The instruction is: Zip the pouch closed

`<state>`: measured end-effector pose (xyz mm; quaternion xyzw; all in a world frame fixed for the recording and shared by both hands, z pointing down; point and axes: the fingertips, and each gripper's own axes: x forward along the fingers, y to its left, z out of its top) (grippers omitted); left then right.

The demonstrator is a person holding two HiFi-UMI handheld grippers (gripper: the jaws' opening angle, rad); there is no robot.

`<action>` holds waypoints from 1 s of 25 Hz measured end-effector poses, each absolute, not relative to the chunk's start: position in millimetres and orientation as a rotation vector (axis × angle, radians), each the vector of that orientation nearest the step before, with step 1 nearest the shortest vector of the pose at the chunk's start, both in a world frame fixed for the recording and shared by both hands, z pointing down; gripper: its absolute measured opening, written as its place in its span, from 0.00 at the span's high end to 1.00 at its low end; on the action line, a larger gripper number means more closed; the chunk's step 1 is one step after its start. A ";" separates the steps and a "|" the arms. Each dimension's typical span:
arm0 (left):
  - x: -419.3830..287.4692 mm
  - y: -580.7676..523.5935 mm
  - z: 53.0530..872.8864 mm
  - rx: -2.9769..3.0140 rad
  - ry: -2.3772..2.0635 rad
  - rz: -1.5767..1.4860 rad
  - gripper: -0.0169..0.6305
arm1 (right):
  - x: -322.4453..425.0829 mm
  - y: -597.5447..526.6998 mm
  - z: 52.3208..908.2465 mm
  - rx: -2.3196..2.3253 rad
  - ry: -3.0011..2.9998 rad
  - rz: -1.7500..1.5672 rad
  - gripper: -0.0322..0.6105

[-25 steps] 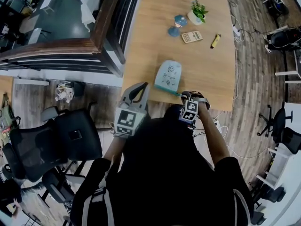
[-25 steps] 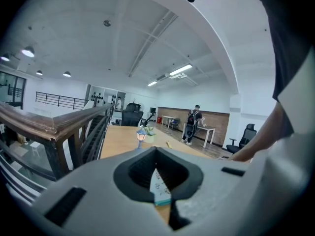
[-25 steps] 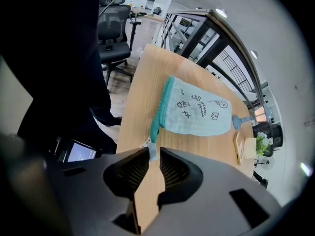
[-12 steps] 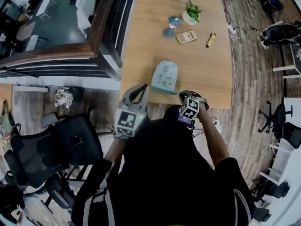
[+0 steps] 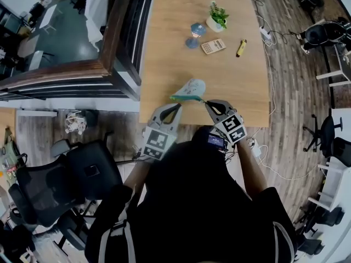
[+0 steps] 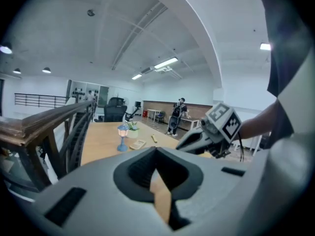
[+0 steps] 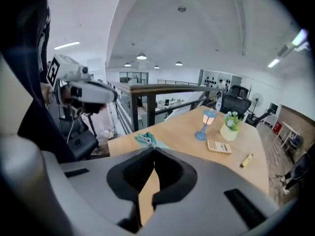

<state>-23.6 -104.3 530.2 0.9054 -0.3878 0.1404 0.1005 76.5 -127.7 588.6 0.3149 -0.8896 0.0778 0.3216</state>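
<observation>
Since a second ago the pouch (image 5: 191,87) has swung round. It lay flat and lengthways near the front edge of the desk (image 5: 241,75). Now its teal zip edge runs crosswise, facing us, and looks tipped up. The right gripper (image 5: 207,103) has its jaws together at the right end of that edge, and we judge it pinches the zip there. The left gripper (image 5: 175,105) has come closer to the left end, its jaws together and empty. We read this as the zip pull under way, with nothing bracing the pouch. We can't tell how far the zip is closed.
</observation>
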 end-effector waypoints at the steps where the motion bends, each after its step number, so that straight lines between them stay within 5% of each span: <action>1: -14.6 -102.4 532.9 2.694 -1.091 0.452 0.98 | 73.7 -128.3 576.1 0.845 -2.360 0.188 0.92; 10: 21.4 -101.6 521.6 2.772 -0.942 0.497 0.96 | 50.2 -122.1 527.2 0.871 -2.448 0.059 0.92; 18: 23.7 -105.5 510.5 2.807 -0.928 0.453 0.78 | 39.7 -119.9 520.7 0.849 -2.462 0.030 0.92; 25: 26.1 -106.2 510.0 2.831 -0.960 0.489 0.78 | 30.3 -120.0 512.7 0.831 -2.461 -0.021 0.92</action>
